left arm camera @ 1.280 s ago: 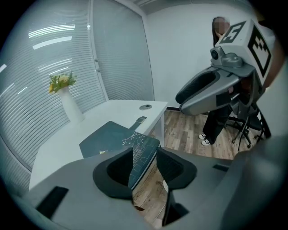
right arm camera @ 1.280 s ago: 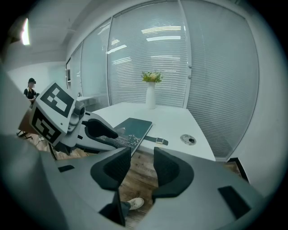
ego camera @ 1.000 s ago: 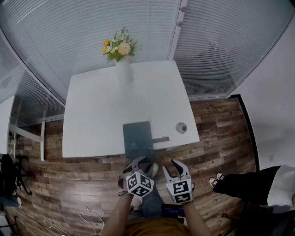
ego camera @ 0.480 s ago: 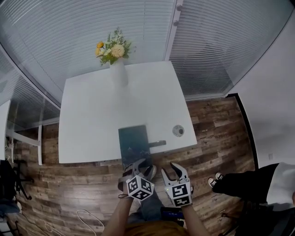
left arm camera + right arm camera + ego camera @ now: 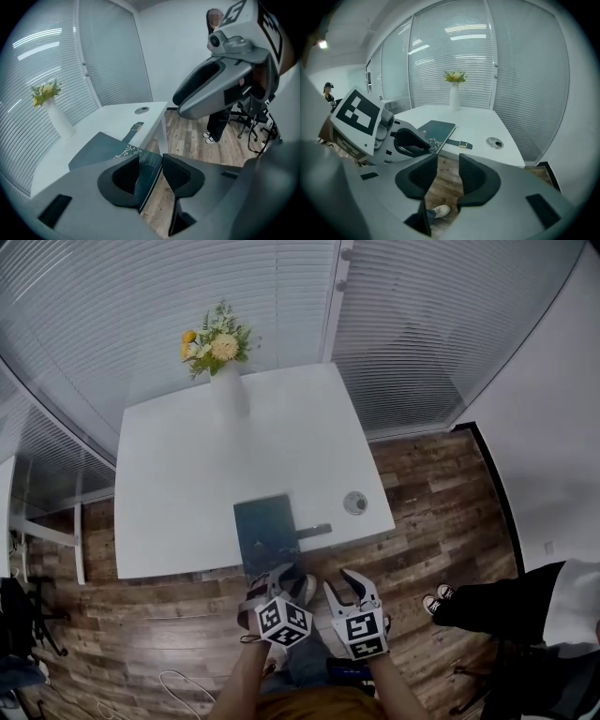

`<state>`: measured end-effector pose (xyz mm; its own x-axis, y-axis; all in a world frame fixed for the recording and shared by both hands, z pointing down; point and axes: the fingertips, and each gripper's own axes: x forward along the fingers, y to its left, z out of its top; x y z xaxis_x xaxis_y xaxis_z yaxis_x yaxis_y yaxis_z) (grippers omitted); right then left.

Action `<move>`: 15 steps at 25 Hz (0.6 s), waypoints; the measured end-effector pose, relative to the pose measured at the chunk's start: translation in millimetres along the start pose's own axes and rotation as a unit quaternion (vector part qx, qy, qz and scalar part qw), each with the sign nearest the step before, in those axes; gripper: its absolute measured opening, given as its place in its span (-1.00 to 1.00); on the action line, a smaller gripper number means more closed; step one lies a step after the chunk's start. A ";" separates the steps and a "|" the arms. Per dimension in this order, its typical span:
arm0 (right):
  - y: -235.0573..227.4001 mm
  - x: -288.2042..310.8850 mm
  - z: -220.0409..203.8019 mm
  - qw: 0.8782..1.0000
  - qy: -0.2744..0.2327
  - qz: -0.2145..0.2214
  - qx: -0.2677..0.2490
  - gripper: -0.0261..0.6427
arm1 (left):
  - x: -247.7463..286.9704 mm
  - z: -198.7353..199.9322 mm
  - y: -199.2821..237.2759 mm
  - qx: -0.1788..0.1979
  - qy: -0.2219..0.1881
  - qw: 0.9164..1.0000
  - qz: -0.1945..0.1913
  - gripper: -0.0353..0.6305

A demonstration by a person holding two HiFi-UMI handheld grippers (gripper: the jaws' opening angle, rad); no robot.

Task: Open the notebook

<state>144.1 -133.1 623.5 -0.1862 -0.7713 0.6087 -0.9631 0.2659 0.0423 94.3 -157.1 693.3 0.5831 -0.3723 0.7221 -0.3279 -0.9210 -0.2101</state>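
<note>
The dark teal notebook lies closed at the white table's front edge, and its strap with a clasp sticks out to the right. My left gripper hangs just in front of that edge, below the notebook's near end. Its jaws are open and have just been closing a little, with nothing pressed between them. In the left gripper view the notebook shows past the left gripper. My right gripper sits beside it, open too and also just closing, over the wooden floor. The right gripper view shows the notebook and strap ahead of the right gripper.
A white vase of yellow flowers stands at the table's far edge. A small round disc lies right of the strap. A person's legs and shoes are on the floor at the right. Blinds run behind the table.
The head view has drifted, so the table sits further left and higher in frame. Both grippers keep their place before the table's front edge, holding nothing.
</note>
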 end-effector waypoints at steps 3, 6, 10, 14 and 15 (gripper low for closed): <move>4.1 0.1 -1.9 1.000 0.001 0.007 0.001 -0.51 | -0.7 0.2 -1.0 -0.002 -0.001 1.000 -0.007 -0.41; 6.3 -1.2 -0.5 1.000 -0.005 0.008 0.001 -0.54 | -1.2 1.2 -2.9 0.000 -0.001 1.000 -0.012 -0.46; 6.8 -2.5 3.0 1.000 -0.011 0.005 0.000 -0.57 | -2.2 2.7 -5.6 0.011 -0.001 1.000 -0.016 -0.54; 4.9 -5.0 4.3 1.000 -0.014 0.002 -0.002 -0.61 | -3.3 4.7 -7.4 0.016 -0.003 1.000 -0.019 -0.59; 4.4 -5.6 4.3 1.000 -0.014 0.001 -0.002 -0.61 | -4.0 5.6 -7.4 0.016 -0.004 1.000 -0.019 -0.60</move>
<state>140.1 -130.1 616.8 -0.1947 -0.7868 0.5857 -0.9618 0.2701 0.0432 98.6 -149.4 688.2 0.6004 -0.3379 0.7248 -0.2817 -0.9376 -0.2038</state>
